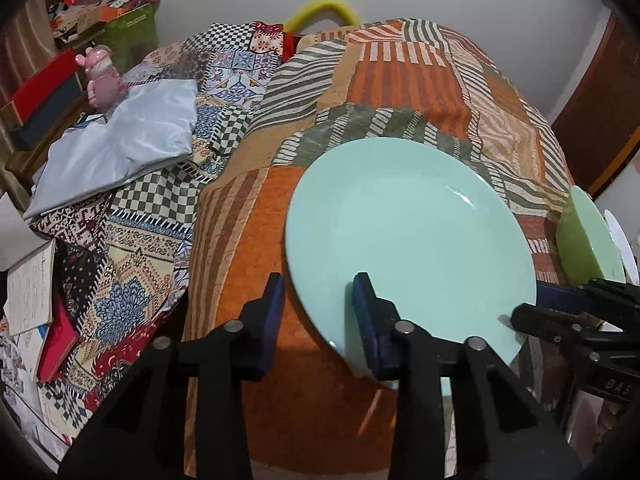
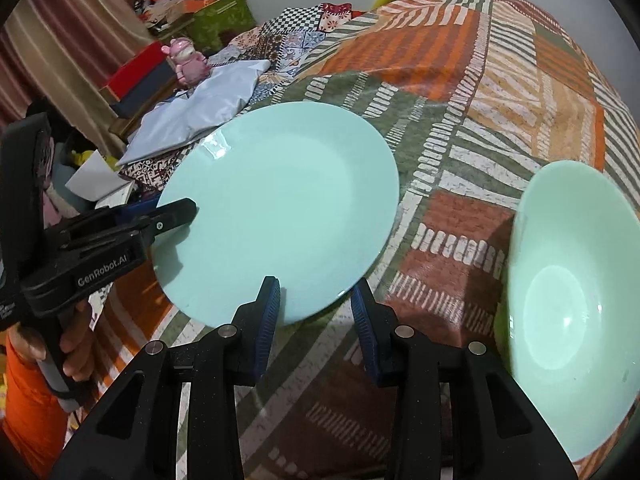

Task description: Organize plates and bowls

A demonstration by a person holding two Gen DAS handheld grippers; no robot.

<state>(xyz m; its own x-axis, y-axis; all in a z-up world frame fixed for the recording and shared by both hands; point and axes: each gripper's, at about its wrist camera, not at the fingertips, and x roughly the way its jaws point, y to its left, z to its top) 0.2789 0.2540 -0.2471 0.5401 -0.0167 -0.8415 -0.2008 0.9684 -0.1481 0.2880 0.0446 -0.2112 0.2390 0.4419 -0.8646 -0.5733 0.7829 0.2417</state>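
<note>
Over the patchwork cloth (image 1: 248,280), the left gripper (image 1: 318,304) angles steeply down, jaws narrowly straddling the near rim of the flat mint plate (image 1: 412,240). From the right wrist, the right gripper (image 2: 316,308), likewise narrow, straddles that plate's near edge, an upright bowl (image 2: 572,292) just right of it.

free: cloth (image 2: 460,80) behind plate (image 2: 280,208) | blocked: bowl (image 2: 572,300) right

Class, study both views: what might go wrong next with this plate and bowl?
The plate lies near the edge of the cloth, its rim between the fingers of the left gripper; a shallow pinch may let it slip off. The bowl sits close beside the right gripper and may get knocked.
</note>
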